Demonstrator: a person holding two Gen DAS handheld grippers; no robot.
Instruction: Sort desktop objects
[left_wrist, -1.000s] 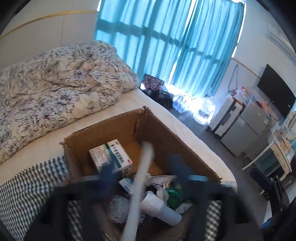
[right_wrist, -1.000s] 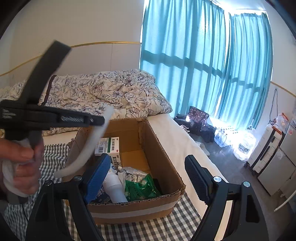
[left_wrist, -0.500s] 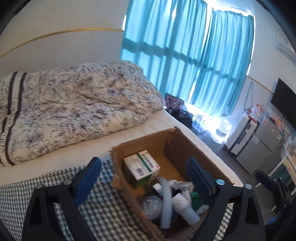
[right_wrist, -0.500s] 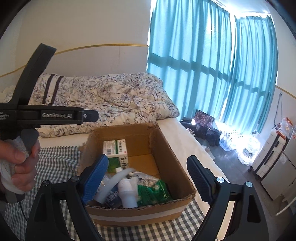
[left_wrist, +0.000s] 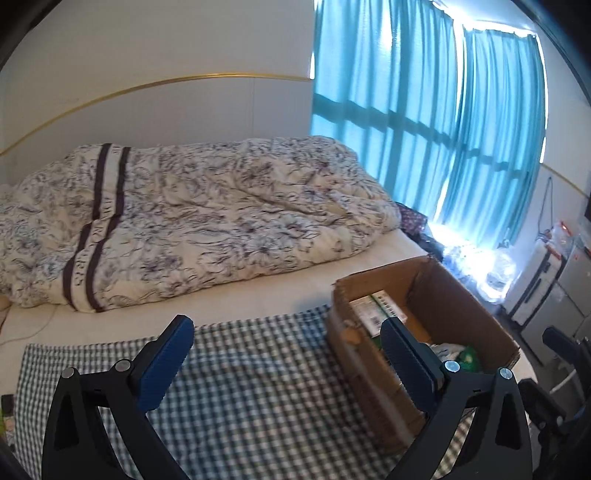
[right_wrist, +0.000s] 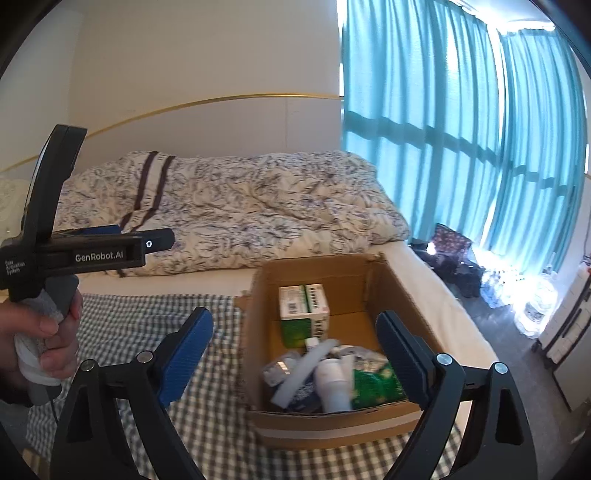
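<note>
An open cardboard box (right_wrist: 402, 291) stands on a checked cloth (right_wrist: 218, 402) on the bed. In it lie a white and green carton (right_wrist: 303, 302), a white curved strip (right_wrist: 299, 373), a white bottle (right_wrist: 332, 384) and a green packet (right_wrist: 373, 384). My right gripper (right_wrist: 291, 354) is open and empty, just in front of the box. My left gripper (left_wrist: 284, 365) is open and empty over the cloth, left of the box (left_wrist: 465, 306). The left gripper's body (right_wrist: 92, 251) shows at the left of the right wrist view, held in a hand.
A flowered duvet (left_wrist: 192, 218) lies heaped along the wall behind the cloth. Blue curtains (right_wrist: 461, 155) cover the window at right. Bags and water bottles (right_wrist: 491, 273) stand on the floor past the bed's edge. Cabinets (left_wrist: 546, 288) stand at far right.
My left gripper held the white strip over the box, let it drop in, opened and drew back to the left. The strip now lies in the box. My right gripper barely moved.
</note>
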